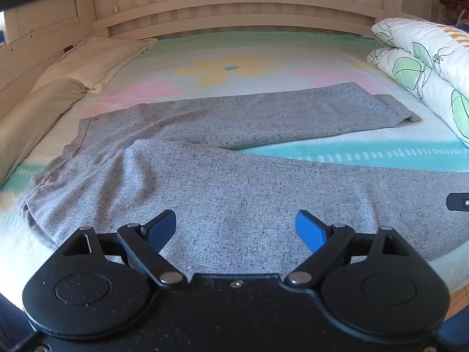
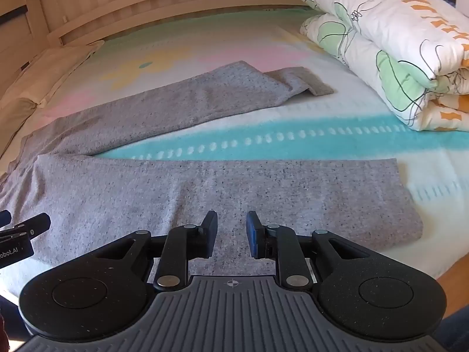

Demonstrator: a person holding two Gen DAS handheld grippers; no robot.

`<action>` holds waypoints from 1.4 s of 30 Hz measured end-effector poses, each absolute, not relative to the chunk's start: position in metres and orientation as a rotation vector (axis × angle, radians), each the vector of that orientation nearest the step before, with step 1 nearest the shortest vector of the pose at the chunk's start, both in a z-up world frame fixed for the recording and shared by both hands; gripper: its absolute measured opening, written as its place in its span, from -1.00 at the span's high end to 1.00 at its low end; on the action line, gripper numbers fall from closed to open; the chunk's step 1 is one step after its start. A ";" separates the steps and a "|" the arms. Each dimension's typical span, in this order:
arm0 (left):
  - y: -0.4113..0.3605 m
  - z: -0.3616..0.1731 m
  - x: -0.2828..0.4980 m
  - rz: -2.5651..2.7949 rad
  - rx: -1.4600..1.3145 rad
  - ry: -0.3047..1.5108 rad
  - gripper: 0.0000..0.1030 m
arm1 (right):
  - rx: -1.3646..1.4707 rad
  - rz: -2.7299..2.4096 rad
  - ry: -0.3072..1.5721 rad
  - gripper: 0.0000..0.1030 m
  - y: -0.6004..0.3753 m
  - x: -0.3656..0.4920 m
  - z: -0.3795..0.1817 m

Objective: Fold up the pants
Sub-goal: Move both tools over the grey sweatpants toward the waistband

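Left gripper (image 1: 236, 228) nearest the lens at 6 o'clock of its view, jaws spread wide, nothing between them, poised over the near leg. Right gripper (image 2: 231, 236) likewise at 6 o'clock of its view, jaws parted by a narrow gap, pinching nothing, above the same leg. Grey pants (image 1: 205, 158) laid flat on the bed (image 1: 351, 152), waistband toward 9 o'clock, legs splayed in a V toward 3 o'clock; far leg's cuff (image 2: 310, 83) turned back on itself, near leg's hem (image 2: 407, 199) lying flat. Sheet printed with flowers and a teal band showing between the legs. Folded floral duvet (image 2: 395, 47) stacked at 2 o'clock, apart from the pants. Beige pillows (image 1: 88, 58) at 10 o'clock along the wooden headboard (image 1: 234, 6).
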State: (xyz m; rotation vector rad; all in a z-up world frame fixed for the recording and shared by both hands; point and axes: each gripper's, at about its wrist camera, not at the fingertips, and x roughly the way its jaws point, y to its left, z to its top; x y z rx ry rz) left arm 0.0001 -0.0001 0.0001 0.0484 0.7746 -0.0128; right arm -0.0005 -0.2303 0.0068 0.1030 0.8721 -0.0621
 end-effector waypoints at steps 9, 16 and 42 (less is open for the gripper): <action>0.009 -0.005 0.005 -0.003 0.044 0.781 -0.73 | 0.115 -0.055 0.879 0.59 -0.228 0.001 0.008; 0.002 -0.004 0.000 0.010 0.064 0.772 -0.73 | 0.118 -0.050 0.883 0.59 -0.228 0.002 0.006; 0.001 -0.007 -0.001 0.001 0.079 0.787 -0.73 | 0.106 -0.039 0.905 0.59 -0.223 0.005 0.002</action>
